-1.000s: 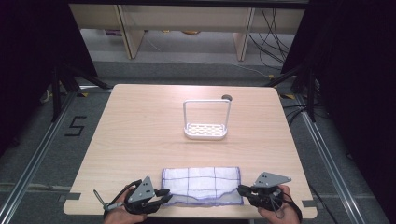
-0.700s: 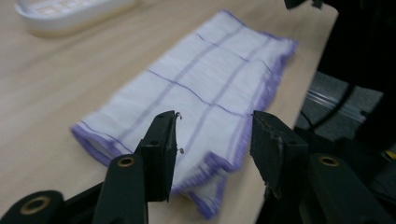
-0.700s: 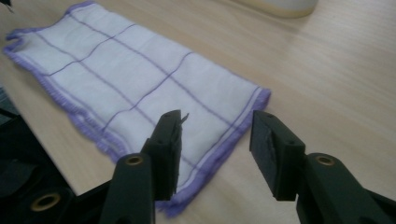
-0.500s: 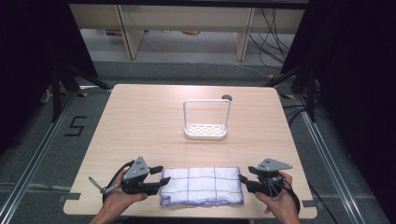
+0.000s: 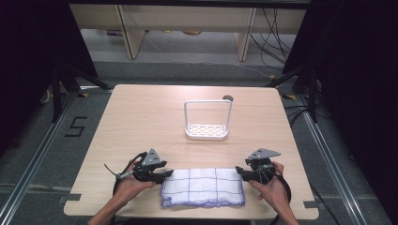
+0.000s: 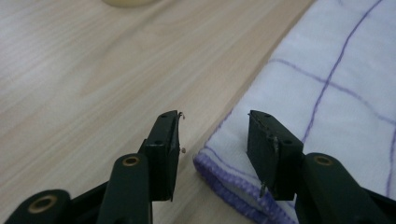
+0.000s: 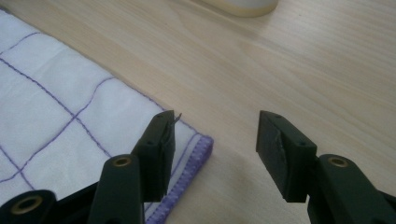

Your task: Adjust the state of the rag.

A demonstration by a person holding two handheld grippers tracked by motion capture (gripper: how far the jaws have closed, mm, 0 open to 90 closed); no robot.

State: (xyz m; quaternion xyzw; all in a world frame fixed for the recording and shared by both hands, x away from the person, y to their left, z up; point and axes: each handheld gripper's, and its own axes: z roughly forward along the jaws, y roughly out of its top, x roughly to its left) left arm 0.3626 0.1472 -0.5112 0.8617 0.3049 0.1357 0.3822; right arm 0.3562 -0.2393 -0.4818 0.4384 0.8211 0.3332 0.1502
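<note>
Both claws released the cloth (image 5: 202, 186), now flat near table edge (image 5: 187, 216).

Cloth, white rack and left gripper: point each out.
cloth (image 5: 202, 186), high view, middle of the checked top face.
white rack (image 5: 207, 131), high view, perforated base.
left gripper (image 6: 212, 135), left gripper view, midway between its open fingertips.

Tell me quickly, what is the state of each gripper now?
Left gripper: open, jaws just opened, holding nothing, at a corner of the white cloth with purple grid lines.
Right gripper: open, holding nothing.
</note>
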